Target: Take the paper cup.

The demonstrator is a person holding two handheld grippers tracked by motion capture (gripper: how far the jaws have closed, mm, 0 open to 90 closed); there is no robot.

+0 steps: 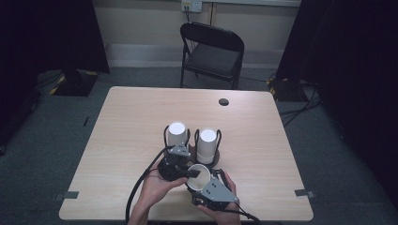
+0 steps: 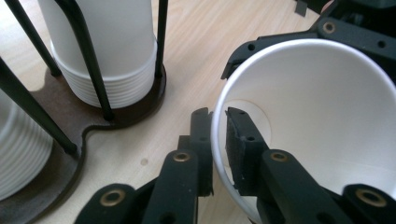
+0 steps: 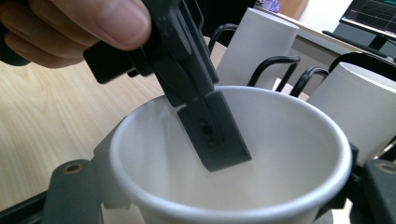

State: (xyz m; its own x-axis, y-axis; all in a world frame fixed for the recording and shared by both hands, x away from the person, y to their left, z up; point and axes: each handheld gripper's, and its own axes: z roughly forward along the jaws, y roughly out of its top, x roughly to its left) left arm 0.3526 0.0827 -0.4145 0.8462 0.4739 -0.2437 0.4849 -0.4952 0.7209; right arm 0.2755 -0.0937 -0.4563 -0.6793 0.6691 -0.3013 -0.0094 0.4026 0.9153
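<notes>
A single white paper cup (image 1: 200, 176) sits at the near edge of the table (image 1: 126, 122), held off the surface between both grippers, just in front of the cup rack (image 1: 213, 159). The right gripper (image 1: 206, 185) cradles it from outside: in the right gripper view its jaws stand on either side of the cup's wall below the rim, apparently closed against it, which keeps the cup steady and mouth-up. The left gripper (image 2: 219, 154) pinches the rim, one jaw inside the cup and one outside, narrowed onto the thin wall. This double hold suggests a handover or the parting of nested cups; which one cannot be told.

The rack is a dark base with black wire hoops, carrying two upside-down stacks of cups: the left stack (image 1: 177, 134) and the right stack (image 1: 207, 143), both upright and apart from the held cup.

The left hand (image 1: 157, 185) comes in from the bottom, gripper tipped downward into the cup. The right hand (image 1: 220, 213) lies low behind its gripper, pointing forward and slightly left. A black folding chair (image 1: 213, 54) stands beyond the table.
</notes>
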